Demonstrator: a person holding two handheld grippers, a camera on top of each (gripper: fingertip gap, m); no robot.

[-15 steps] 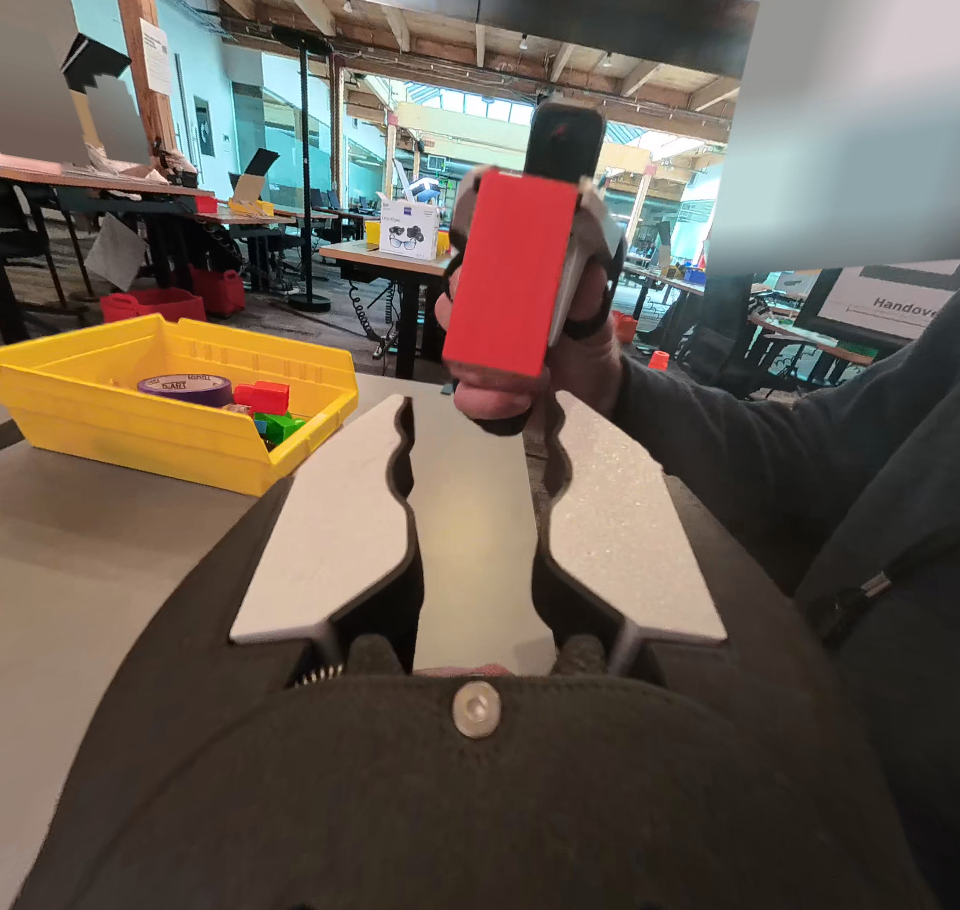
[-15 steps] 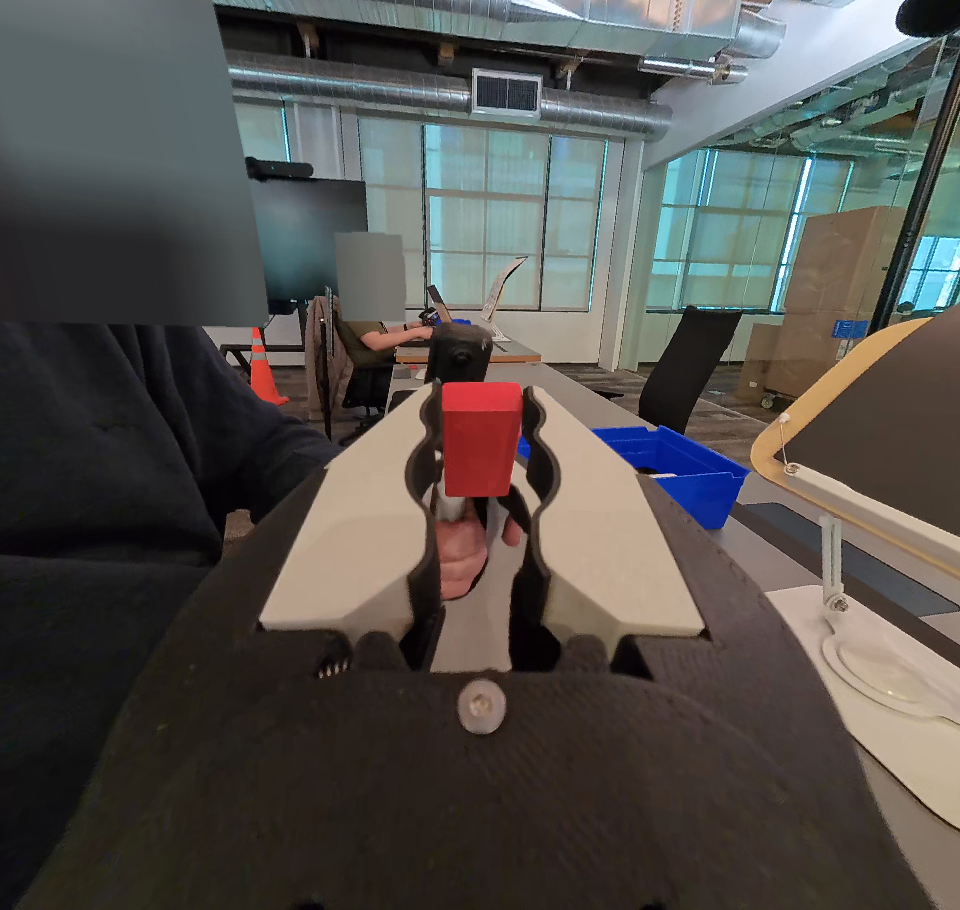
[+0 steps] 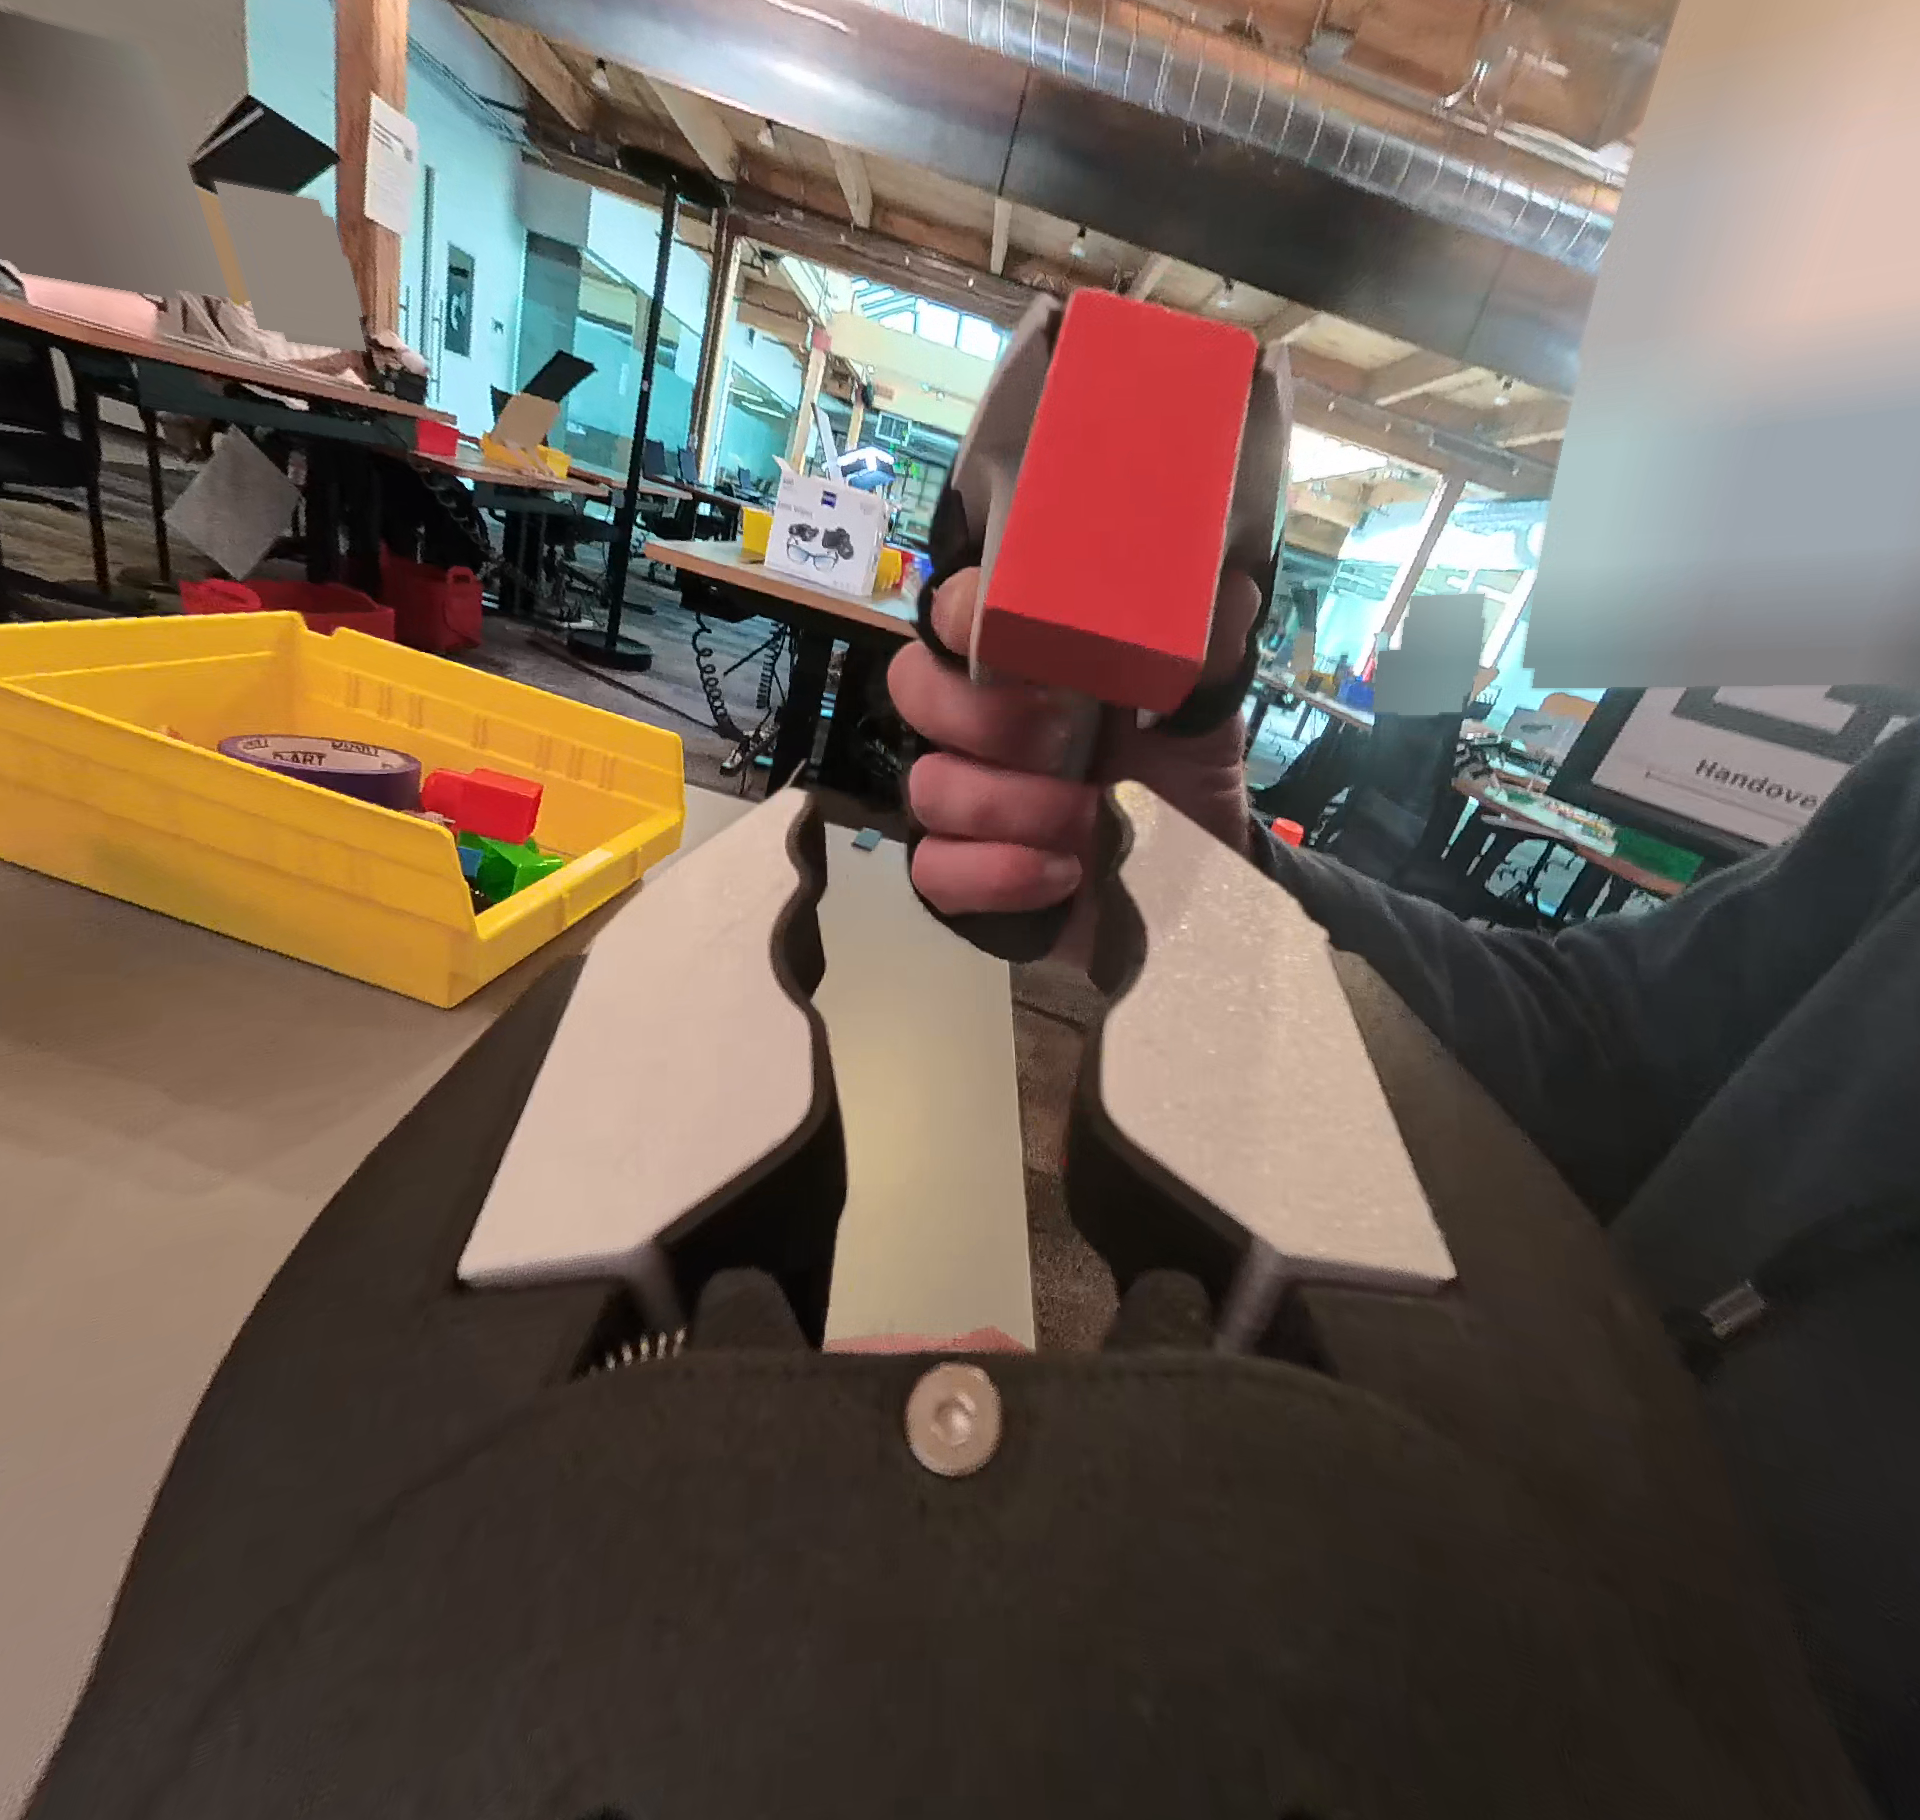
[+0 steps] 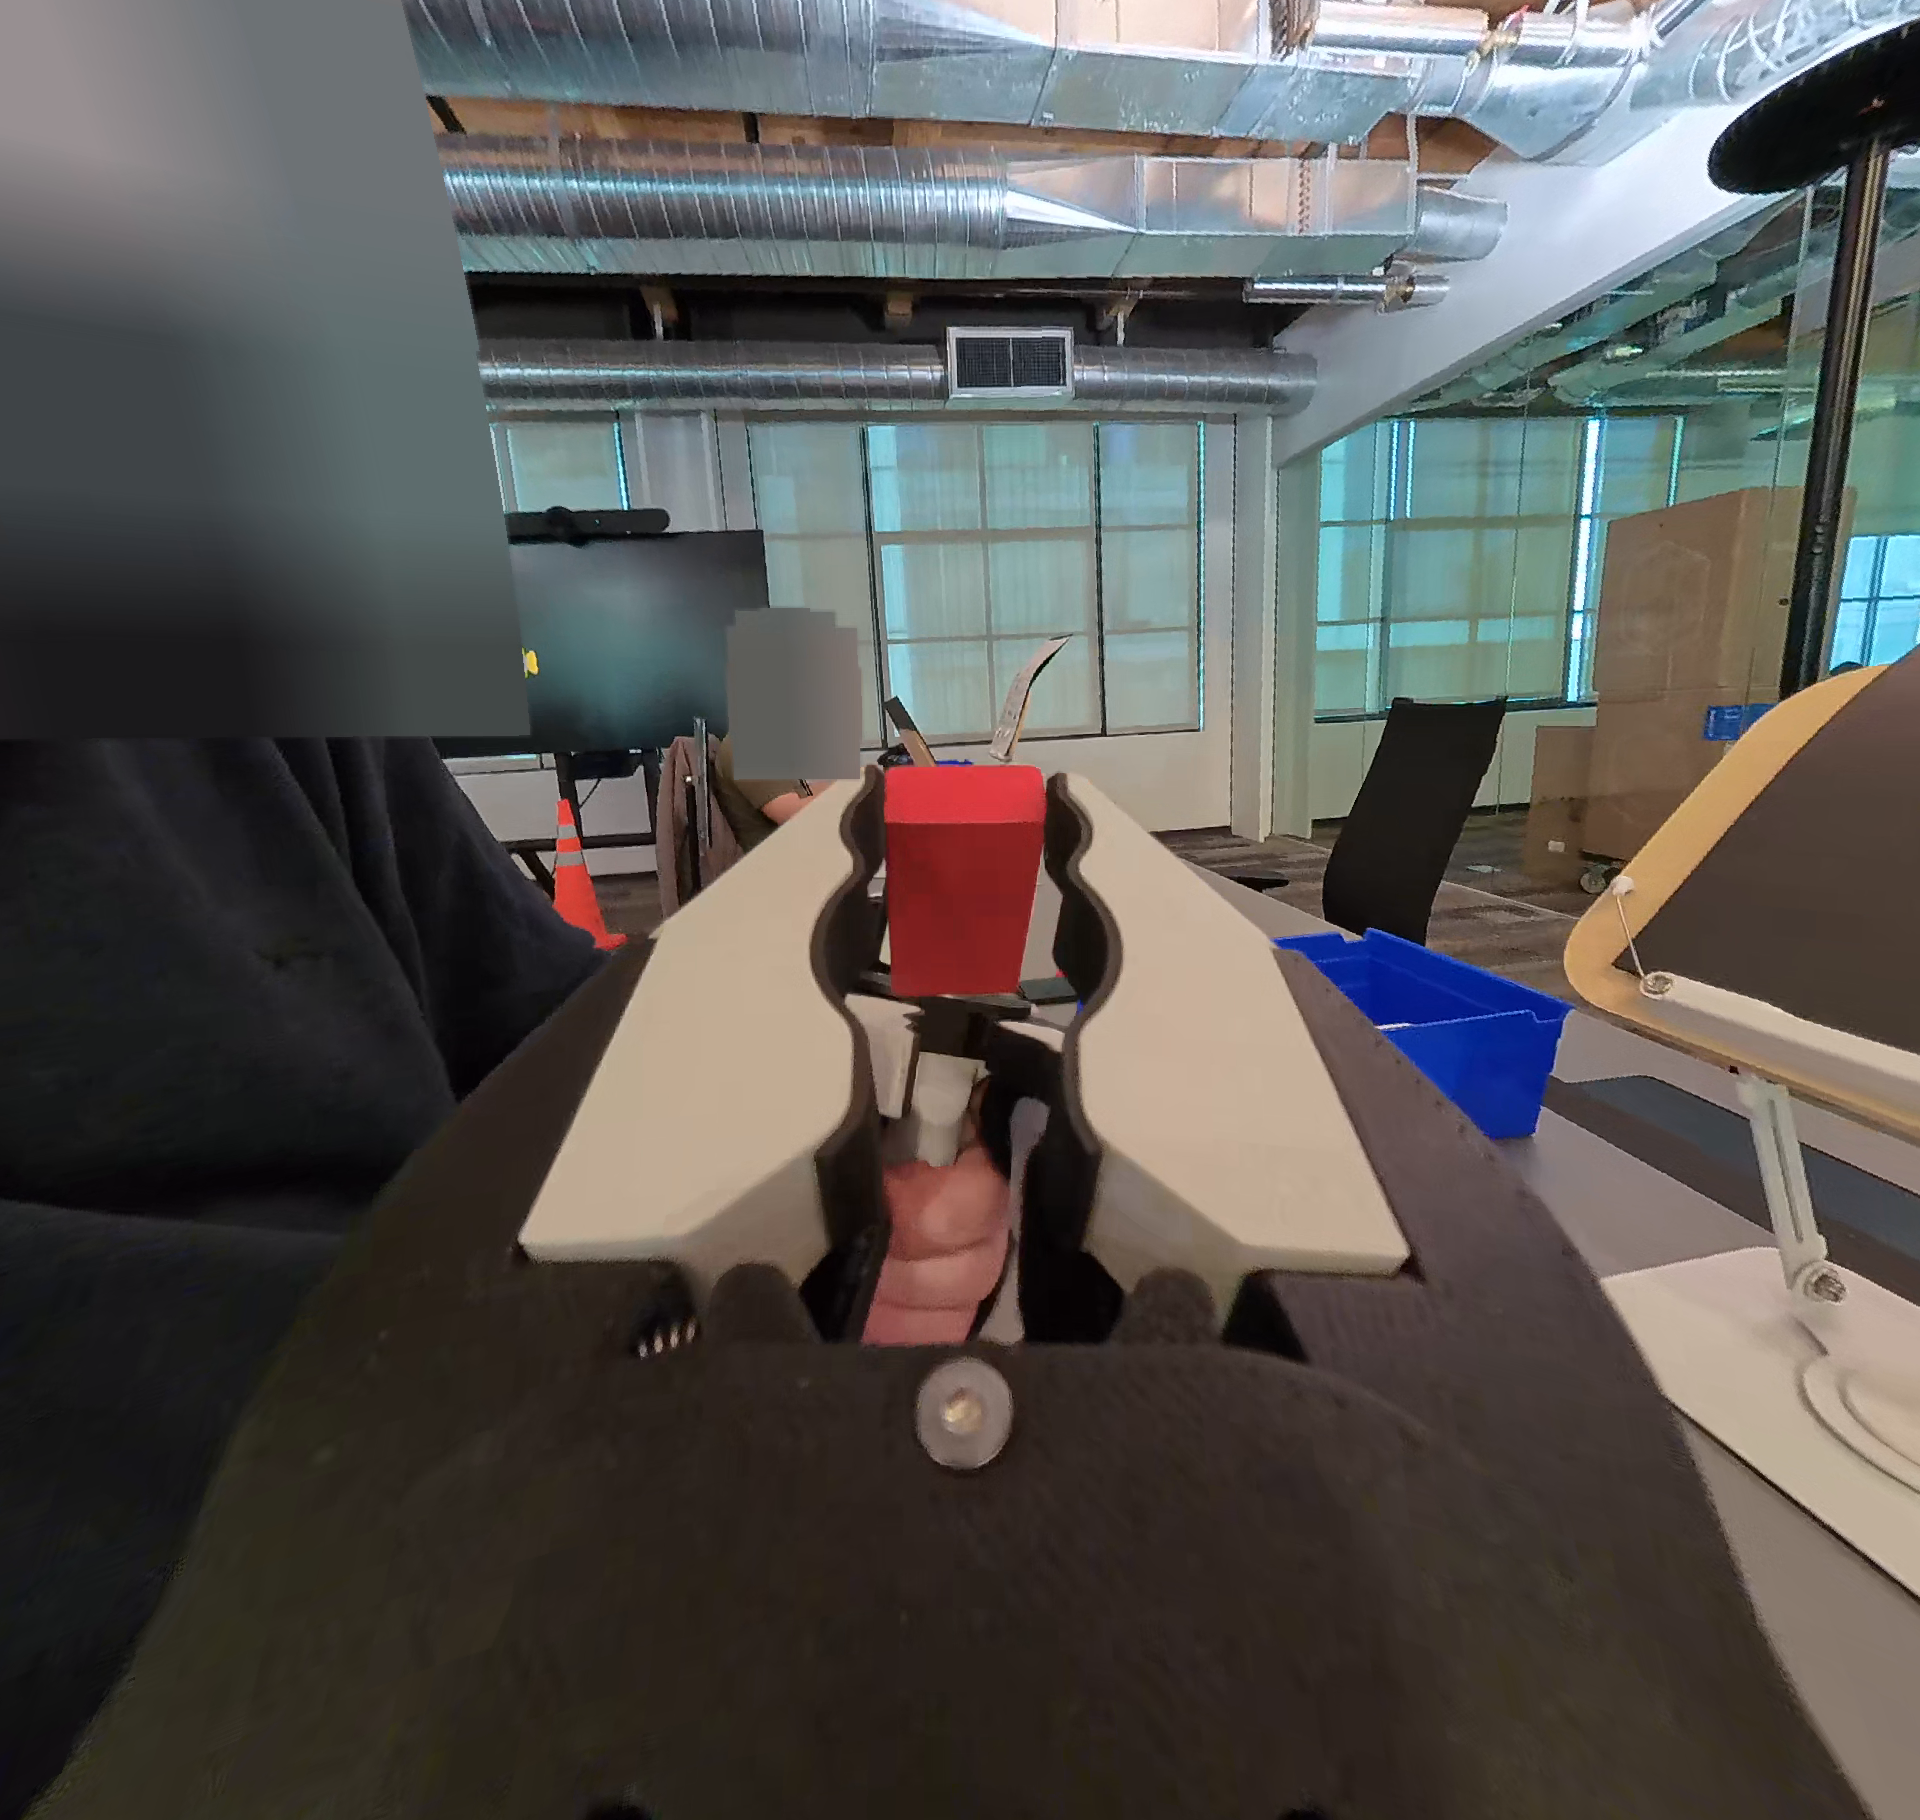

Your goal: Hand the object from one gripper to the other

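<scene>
Exposed ducts and wooden beams are running overhead in a big open workshop, and a grey surface is carrying a yellow bin off to the left of the left tool. That tool's fingers are standing spread with nothing between them. Ahead of its tips and above them, the right tool is clamping the red block, whose long body is sticking out toward the left tool. Compared with half a second ago, the block is looming larger and nearer in the left wrist view, higher above the tips and tilted more end-on, while the left fingers are as wide as before. My reading: the approach is closing, but the block is not yet between the receiving fingers, so the transfer is still pending.
</scene>
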